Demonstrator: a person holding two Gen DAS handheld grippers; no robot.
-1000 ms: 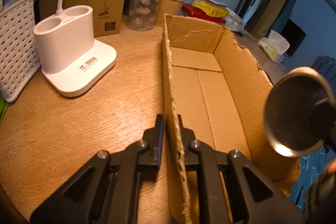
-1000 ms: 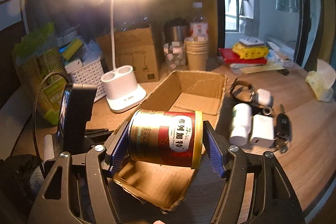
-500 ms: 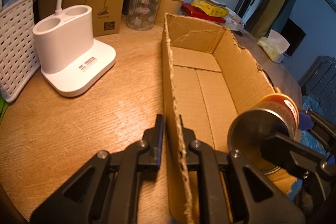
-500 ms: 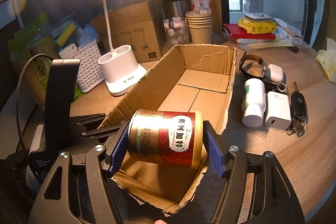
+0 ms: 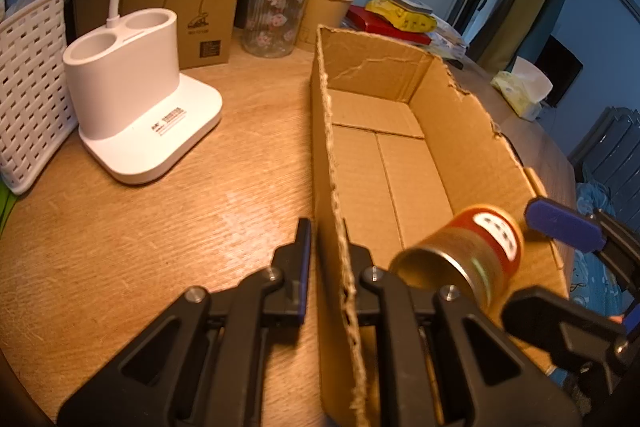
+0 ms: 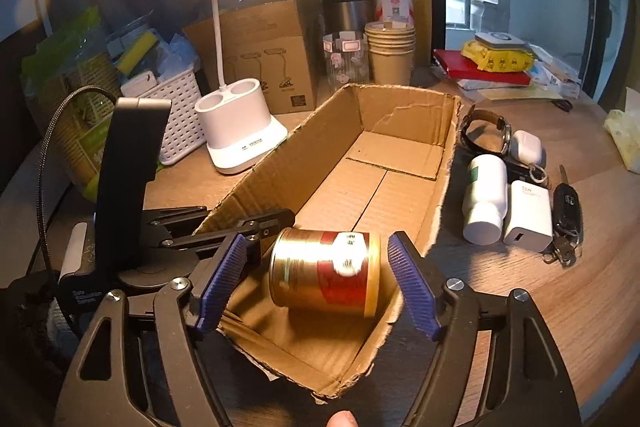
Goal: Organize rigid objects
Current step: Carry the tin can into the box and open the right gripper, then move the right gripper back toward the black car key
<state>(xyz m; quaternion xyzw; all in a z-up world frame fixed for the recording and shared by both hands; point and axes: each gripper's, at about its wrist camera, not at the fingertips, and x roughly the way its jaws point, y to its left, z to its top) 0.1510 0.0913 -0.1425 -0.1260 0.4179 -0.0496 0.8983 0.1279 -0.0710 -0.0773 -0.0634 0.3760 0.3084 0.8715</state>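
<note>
A long open cardboard box [image 5: 460, 147] [image 6: 316, 139] lies on the wooden desk. My left gripper [image 5: 324, 227] [image 6: 276, 218] is shut on the box's left wall near its front end. A gold and red tin can [image 6: 324, 275] [image 5: 472, 255] lies on its side, blurred, low inside the box's near end. My right gripper [image 6: 316, 241] [image 5: 560, 275] straddles the can with its jaws opening. Gaps show between both blue pads [image 6: 412, 287] and the can's ends, so the can is free of them.
A white lamp base [image 5: 136, 123] [image 6: 240, 135] and white basket [image 6: 176, 119] stand left of the box. Behind it are a glass jar [image 5: 272, 15], paper cups [image 6: 390, 53] and a lamp carton [image 6: 264, 55]. Right of the box lie a white bottle [image 6: 484, 199], charger [image 6: 528, 215], car key [image 6: 566, 211] and watch [image 6: 486, 131].
My right gripper lowered the can into the box's near end, then spread its jaws off it. The can has dropped lower and looks blurred. The left gripper kept its hold on the wall.
</note>
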